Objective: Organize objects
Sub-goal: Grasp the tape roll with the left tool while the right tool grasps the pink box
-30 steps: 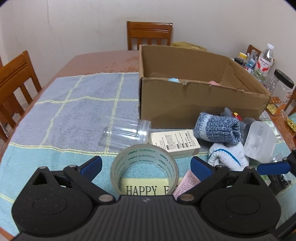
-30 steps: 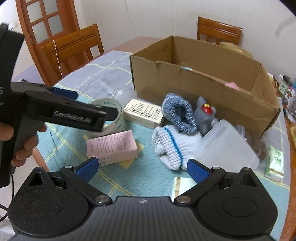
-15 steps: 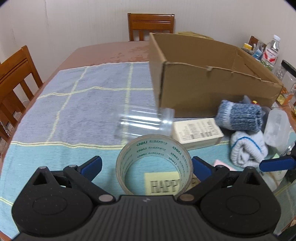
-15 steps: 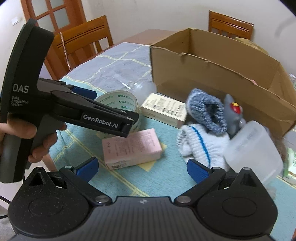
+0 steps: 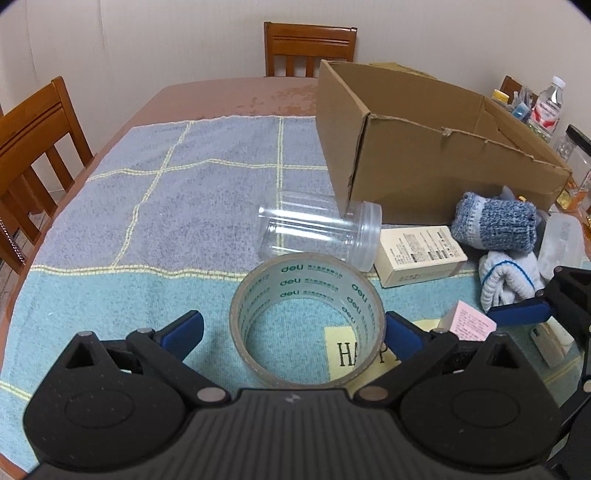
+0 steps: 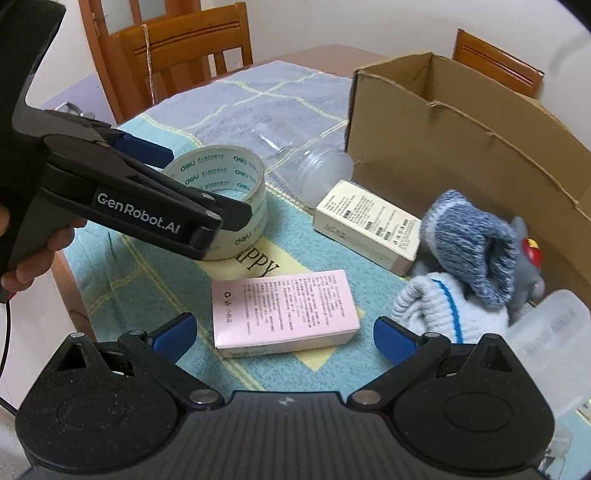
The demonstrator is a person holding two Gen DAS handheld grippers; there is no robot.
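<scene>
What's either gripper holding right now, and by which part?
Nothing. Left gripper is open, jaws straddling the tape roll without closing; right gripper is open over the pink box.

A plain pale wall (image 5: 147, 44) closes the far side of the room. A reddish-brown wooden table (image 5: 229, 96) fills the middle, covered by a blue towel with yellow grid lines (image 5: 207, 192). One wooden chair (image 5: 309, 48) stands at the far end, another (image 5: 33, 147) at the left. A wooden door with glass panes (image 6: 110, 18) shows behind a chair (image 6: 184, 48) in the right wrist view. Light is soft and even.
</scene>
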